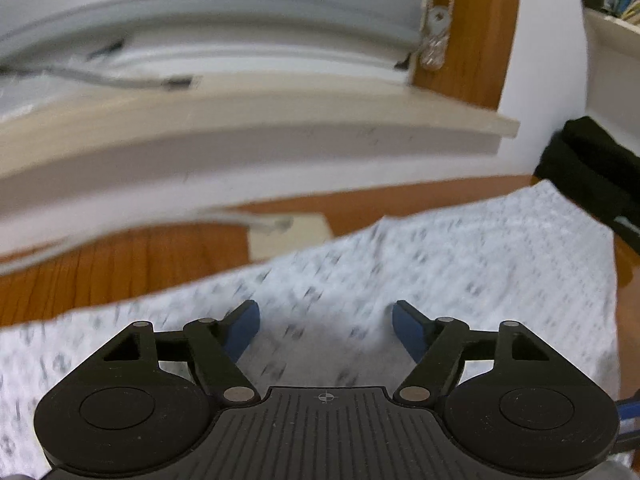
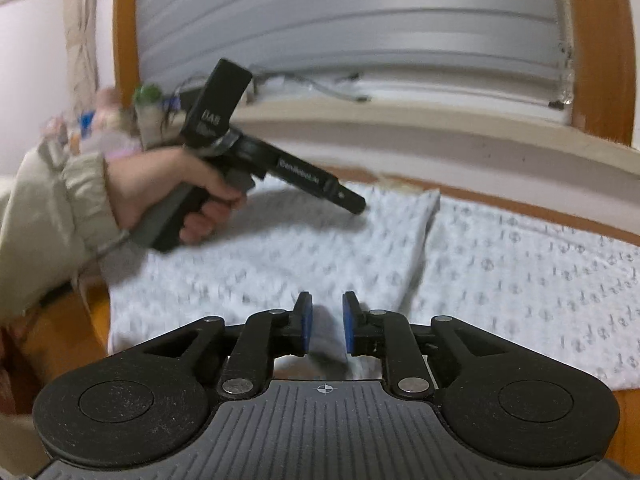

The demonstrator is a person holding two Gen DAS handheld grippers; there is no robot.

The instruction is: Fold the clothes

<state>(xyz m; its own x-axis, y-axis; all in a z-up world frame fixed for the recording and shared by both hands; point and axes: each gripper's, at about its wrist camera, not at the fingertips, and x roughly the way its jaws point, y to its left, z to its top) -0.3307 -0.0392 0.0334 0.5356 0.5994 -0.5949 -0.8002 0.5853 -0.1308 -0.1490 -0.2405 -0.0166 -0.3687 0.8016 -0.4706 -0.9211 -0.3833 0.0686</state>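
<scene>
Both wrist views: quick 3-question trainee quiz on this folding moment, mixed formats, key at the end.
1. True or false: the left claw is spread wide with nothing between its pads.
2. Multiple choice: the patterned cloth lies on a) a wooden tabletop b) a carpet c) a metal tray.
3. Fill in: in the right wrist view, a folded layer of the cloth covers its ___ side.

Key
1. True; only cloth lies below it.
2. a.
3. Left; the fold's edge runs down toward the right claw, whose pads are close with a narrow gap.

One patterned garment (image 2: pixel 500 264) — two tongs (image 1: pixel 326 320) (image 2: pixel 325 322) — one hand (image 2: pixel 168 192).
</scene>
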